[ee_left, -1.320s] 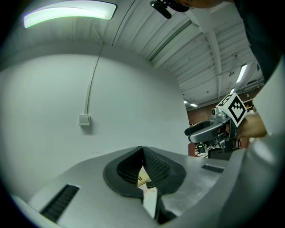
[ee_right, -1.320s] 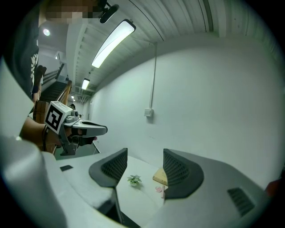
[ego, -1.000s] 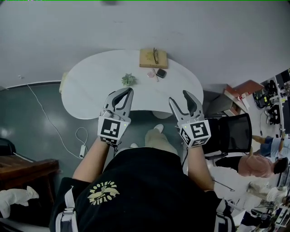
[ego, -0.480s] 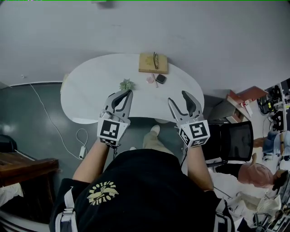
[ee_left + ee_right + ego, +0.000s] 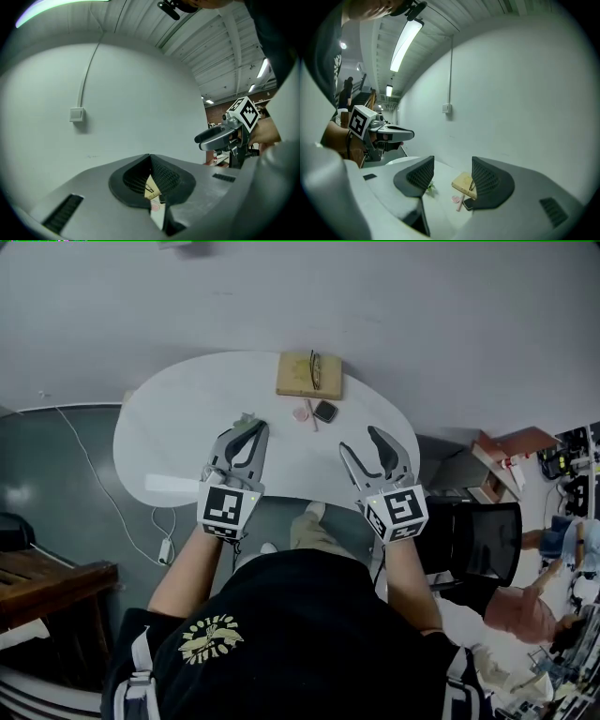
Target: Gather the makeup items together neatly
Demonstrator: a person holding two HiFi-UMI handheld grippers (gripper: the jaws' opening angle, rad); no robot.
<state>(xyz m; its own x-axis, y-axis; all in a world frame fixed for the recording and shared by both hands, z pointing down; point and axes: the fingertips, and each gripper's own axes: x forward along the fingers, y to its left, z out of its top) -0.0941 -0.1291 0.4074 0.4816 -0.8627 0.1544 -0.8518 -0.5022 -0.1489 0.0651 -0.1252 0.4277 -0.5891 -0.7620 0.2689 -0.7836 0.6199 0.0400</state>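
The makeup items lie at the far side of the white oval table (image 5: 178,418): a round pink compact (image 5: 301,413), a pink stick (image 5: 313,420) and a dark square compact (image 5: 325,411). The right gripper view shows them too, the pink compact (image 5: 455,198) beside the dark compact (image 5: 468,204). My left gripper (image 5: 260,427) hovers over the table's near middle, its jaws shut with nothing in them, tips meeting in its own view (image 5: 150,157). My right gripper (image 5: 360,441) hangs to the right of it, open and empty (image 5: 453,164). Both are short of the items.
A tan wooden board (image 5: 308,376) with spectacles on it lies just behind the makeup. A small green plant (image 5: 430,187) stands left of the items, mostly hidden behind the left gripper in the head view. A black chair (image 5: 483,540) stands at the right; a white cable (image 5: 103,493) lies on the floor.
Both grippers have moved forward over the table toward the makeup items. The plant has slipped behind the left gripper. Neither gripper's jaws have changed.
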